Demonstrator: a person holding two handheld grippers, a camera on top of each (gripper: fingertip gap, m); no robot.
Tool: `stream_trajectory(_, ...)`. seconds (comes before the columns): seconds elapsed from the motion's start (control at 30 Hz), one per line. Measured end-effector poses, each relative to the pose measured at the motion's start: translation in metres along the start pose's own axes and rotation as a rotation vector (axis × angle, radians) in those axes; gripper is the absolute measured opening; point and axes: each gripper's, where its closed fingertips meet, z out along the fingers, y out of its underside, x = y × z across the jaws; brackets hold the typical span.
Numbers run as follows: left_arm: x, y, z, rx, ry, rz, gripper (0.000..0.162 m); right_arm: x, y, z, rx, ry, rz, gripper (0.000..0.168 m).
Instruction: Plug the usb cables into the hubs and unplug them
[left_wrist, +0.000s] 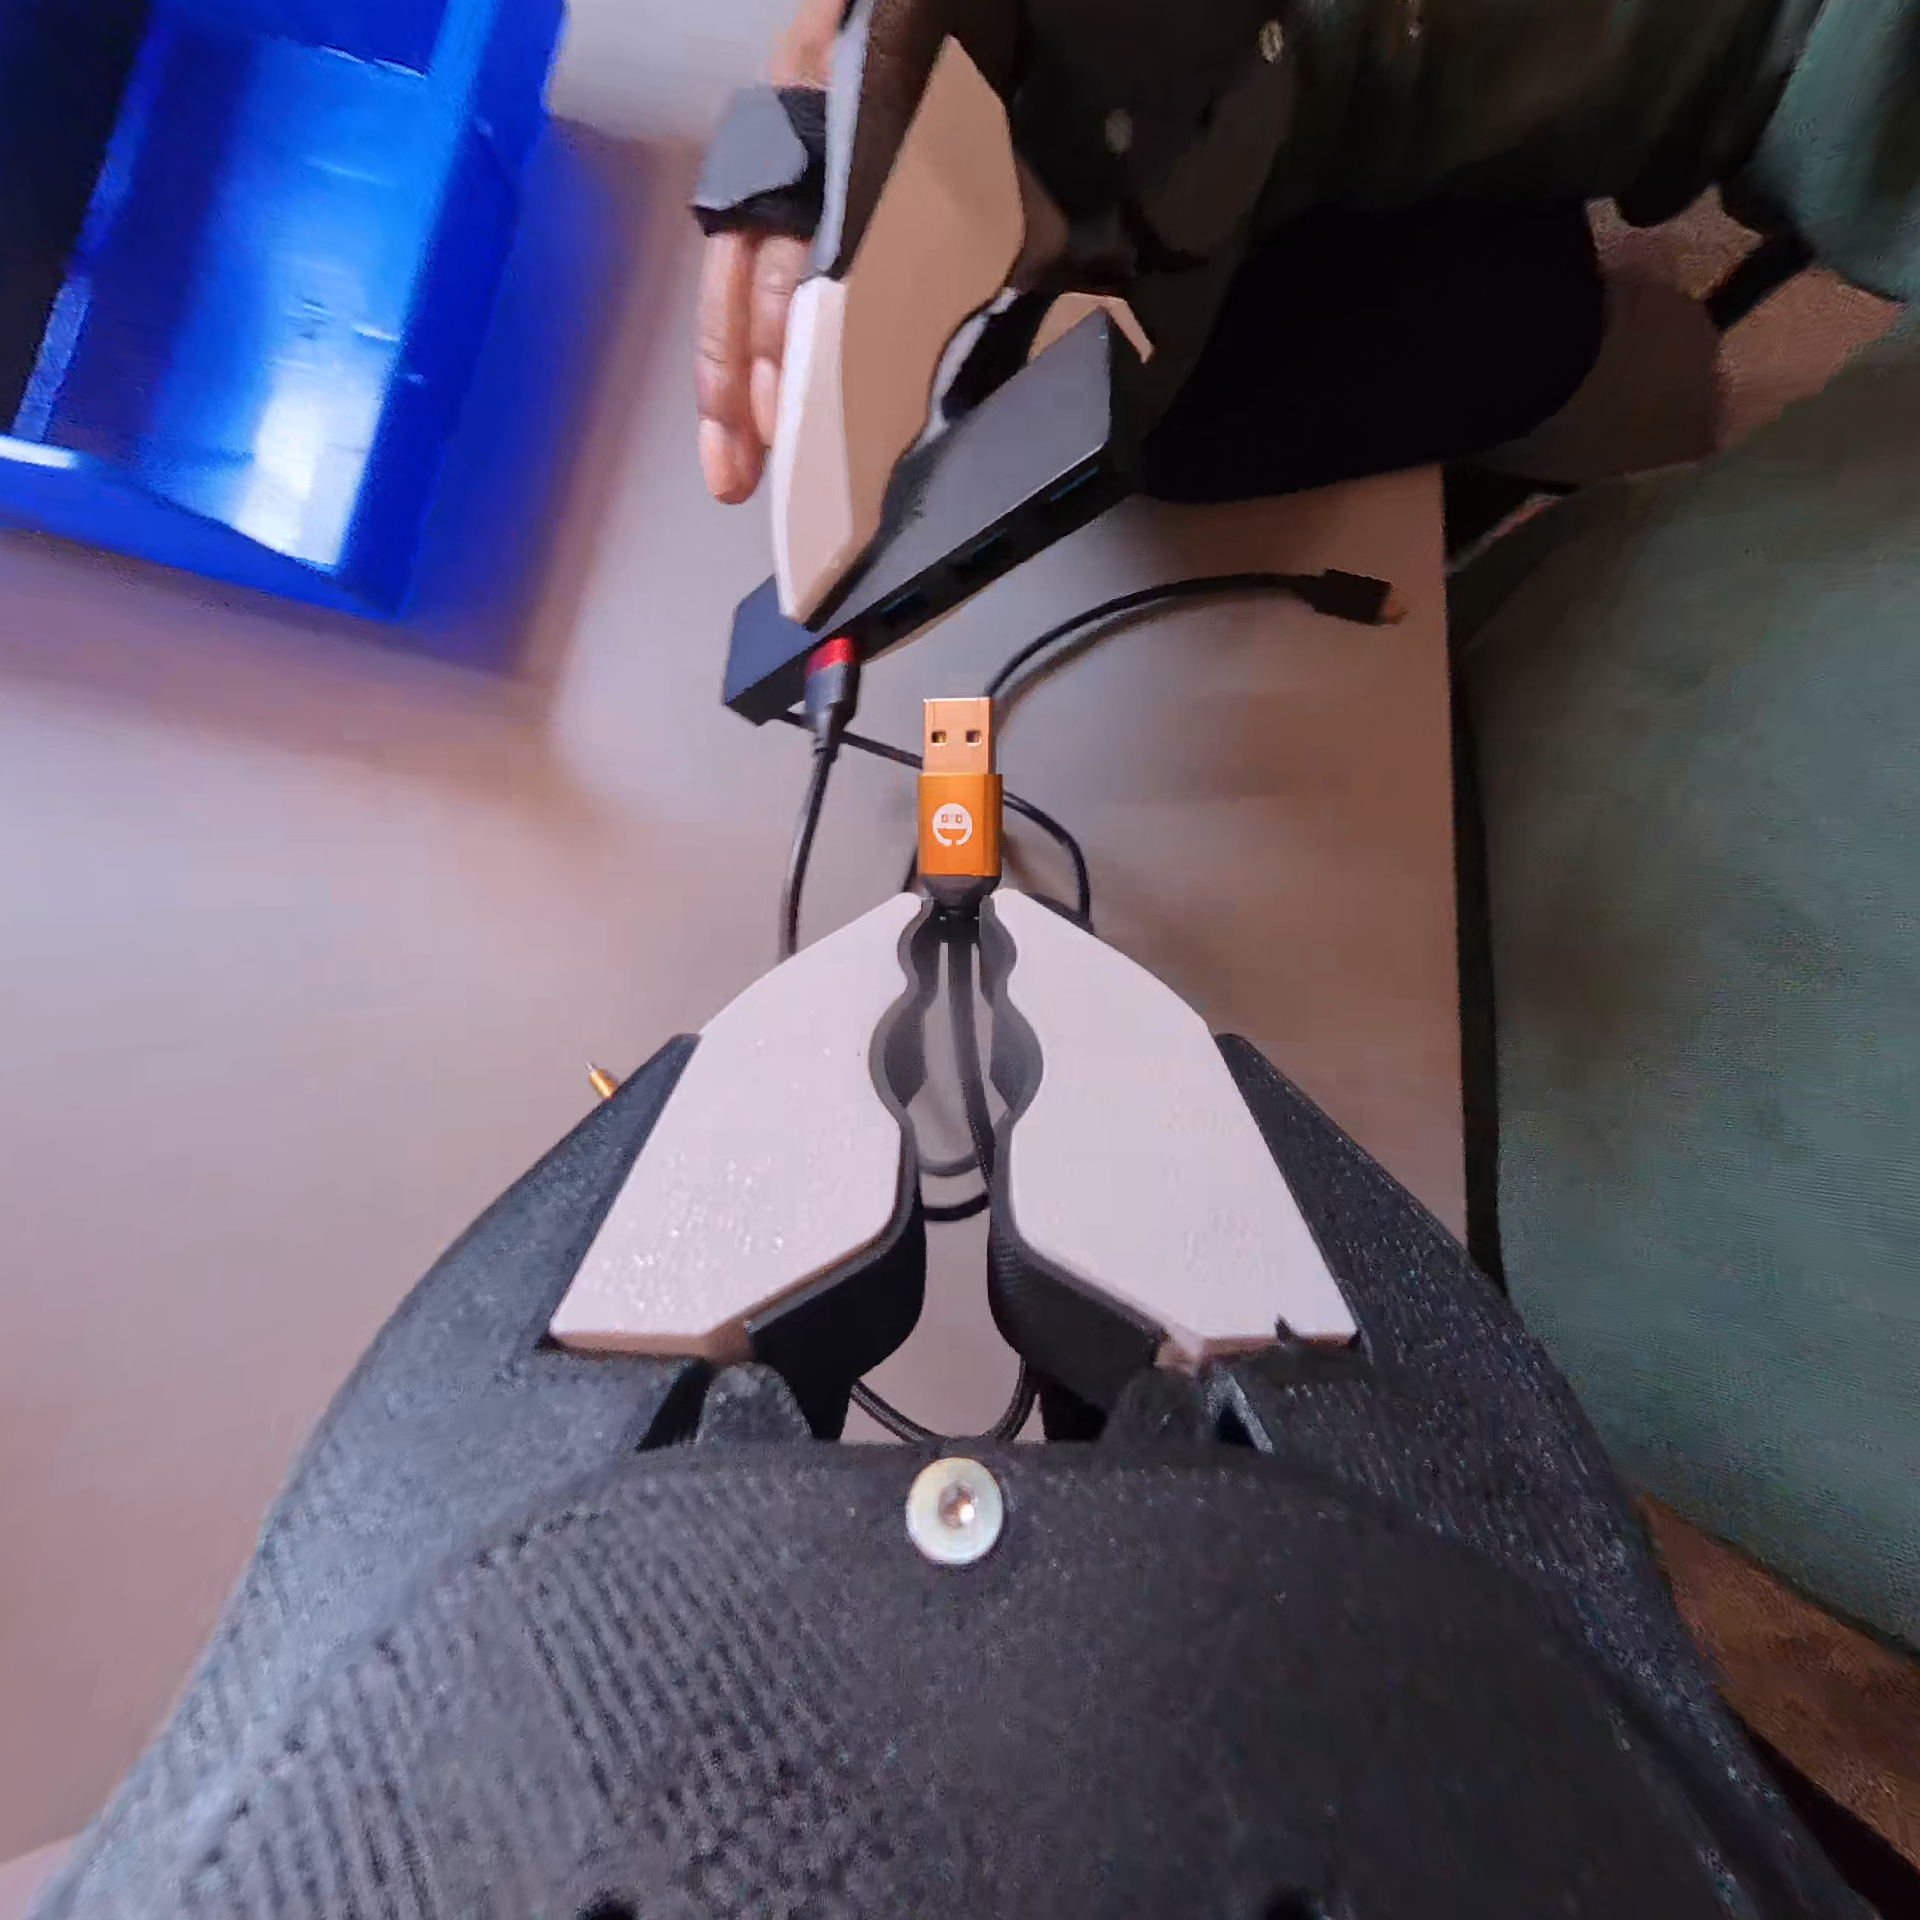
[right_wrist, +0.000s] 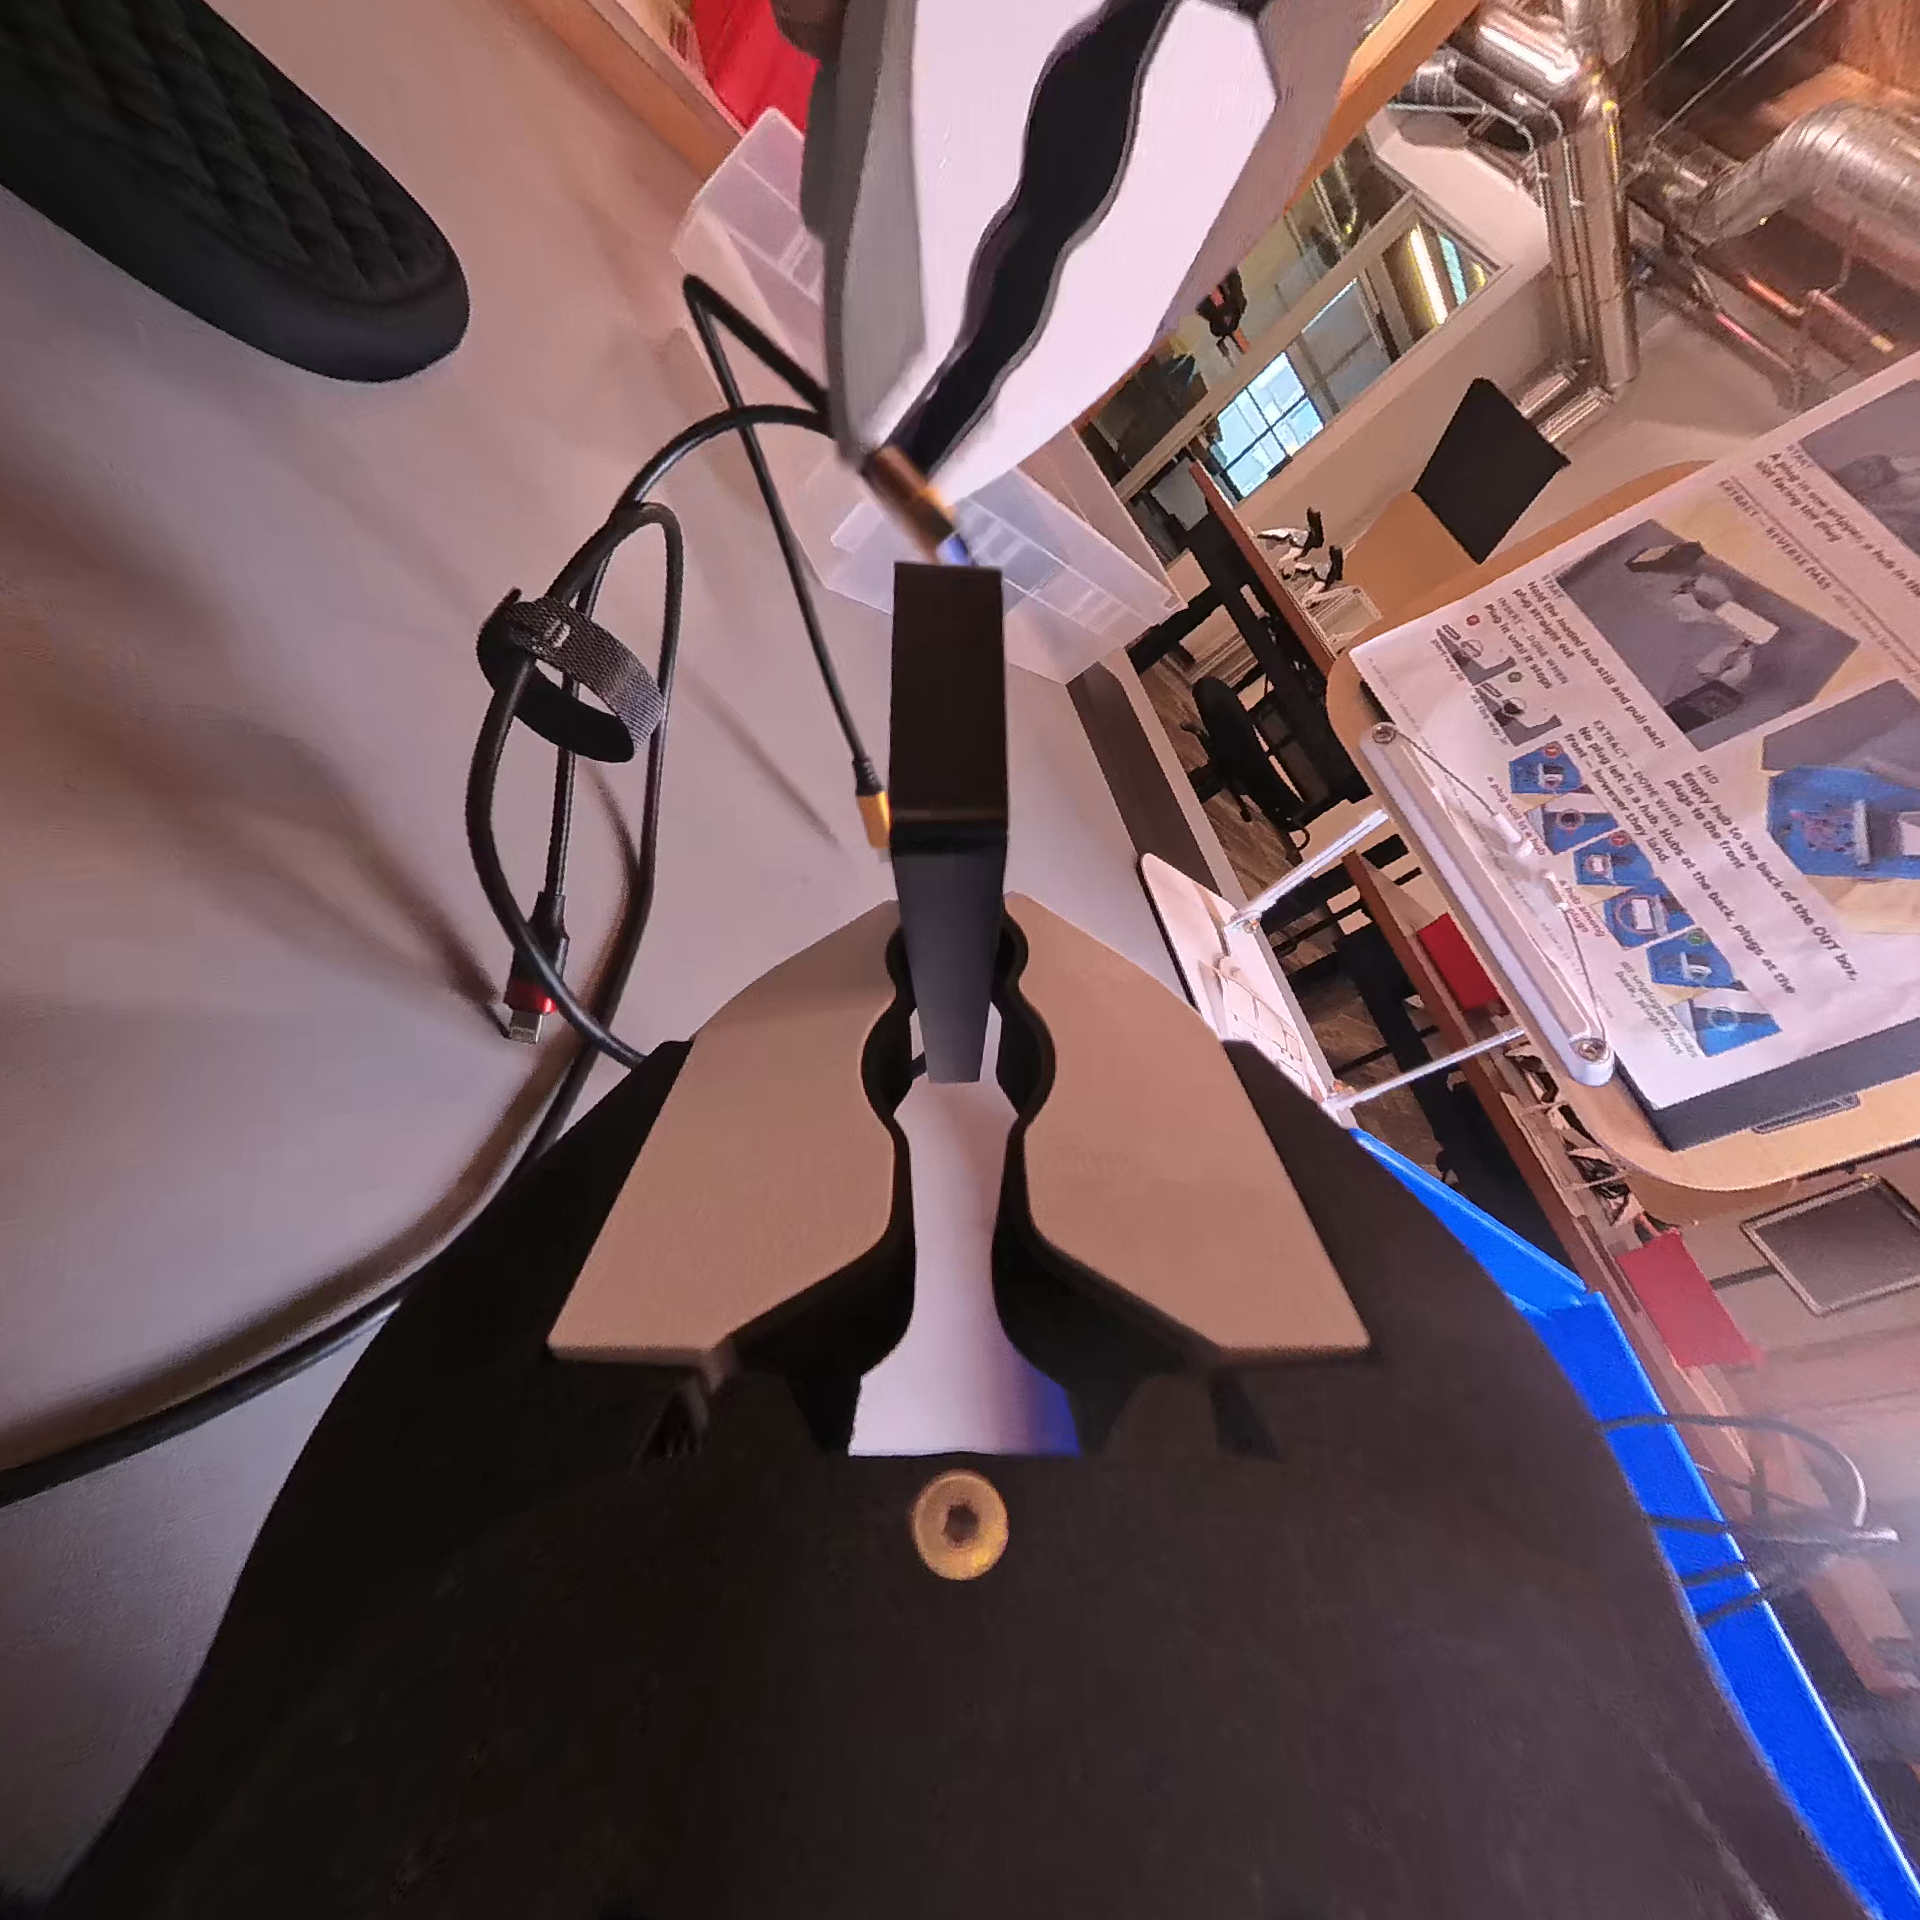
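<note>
My left gripper (left_wrist: 958, 909) is shut on the black cable just behind an orange USB plug (left_wrist: 958, 816), which points forward. A short gap separates the plug's tip from the black hub (left_wrist: 966, 509). My right gripper (right_wrist: 951, 935) is shut on the hub (right_wrist: 951, 748) and holds it above the table; its fingers (left_wrist: 816, 457) show over the hub in the left wrist view. A red plug (left_wrist: 831, 663) sits in the hub's near end. In the right wrist view the left gripper (right_wrist: 894, 457) hangs just beyond the hub's far end with the plug (right_wrist: 916, 497).
A blue bin (left_wrist: 260, 291) stands at the back left. Loose black cables lie on the table: a red-tipped end (right_wrist: 535, 997), a gold-tipped end (right_wrist: 873, 805) and a strap (right_wrist: 571, 675). A clear plastic box (right_wrist: 1039, 582) and an instruction sheet (right_wrist: 1662, 779) stand beyond. The table edge (left_wrist: 1455, 831) runs on the right. My right fingertips sit around 7 cm from my left ones.
</note>
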Motion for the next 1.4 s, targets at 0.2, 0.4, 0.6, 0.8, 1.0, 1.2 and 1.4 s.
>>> stream_trajectory(0.2, 0.004, 0.005, 0.028, -0.096, 0.173, -0.079, 0.007, -0.01, -0.005, 0.002, -0.01, -0.011, -0.096, 0.012)
stream_trajectory(0.4, 0.007, 0.009, 0.03, -0.126, 0.273, -0.124, 0.007, -0.018, -0.007, 0.004, -0.041, -0.011, -0.229, 0.012)
stream_trajectory(0.6, 0.01, 0.016, 0.035, -0.176, 0.306, -0.144, 0.007, -0.024, -0.006, 0.007, -0.067, -0.006, -0.321, 0.012)
stream_trajectory(0.8, 0.007, 0.013, 0.037, -0.184, 0.261, -0.122, 0.007, -0.026, 0.0, 0.01, -0.125, 0.009, -0.381, 0.012)
stream_trajectory(1.0, 0.007, 0.008, 0.042, -0.118, 0.223, -0.15, 0.007, -0.027, 0.01, 0.015, -0.219, 0.037, -0.401, 0.011)
stream_trajectory(1.2, 0.0, 0.019, 0.048, -0.059, 0.175, -0.236, 0.007, -0.022, 0.015, 0.021, -0.352, 0.097, -0.393, 0.012)
stream_trajectory(1.4, 0.0, 0.023, 0.046, -0.02, 0.208, -0.273, 0.006, -0.025, 0.014, 0.025, -0.394, 0.1, -0.468, 0.011)
